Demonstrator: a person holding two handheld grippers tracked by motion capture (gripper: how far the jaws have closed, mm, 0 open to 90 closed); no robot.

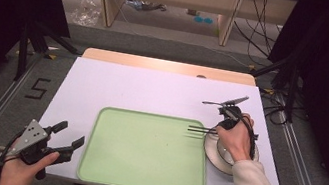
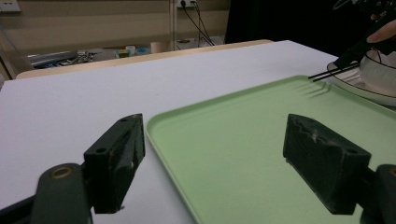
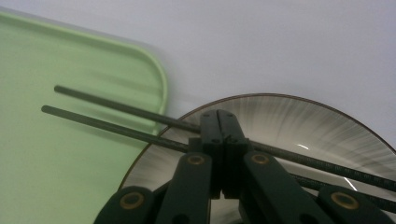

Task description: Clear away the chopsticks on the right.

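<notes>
A pair of black chopsticks (image 1: 199, 128) juts out leftward over the right edge of the green tray (image 1: 139, 169). My right gripper (image 1: 218, 128) is shut on the chopsticks (image 3: 116, 105) above a striped plate (image 1: 216, 157) that sits just right of the tray. In the right gripper view the jaws of the right gripper (image 3: 223, 128) are pressed together over the plate (image 3: 299, 121), beside the tray corner (image 3: 70, 154). My left gripper (image 1: 72, 134) hovers open at the table's front left, nothing between its jaws. The left gripper view has the left gripper (image 2: 215, 158) facing the tray (image 2: 243, 135), with the chopsticks (image 2: 331, 72) and plate (image 2: 364, 86) beyond.
The white table top (image 1: 142, 91) stretches behind the tray to a wooden back edge (image 1: 167, 65). Metal rails and stand legs flank the table on the floor, with cables at the right. Shelf legs and clutter stand far behind.
</notes>
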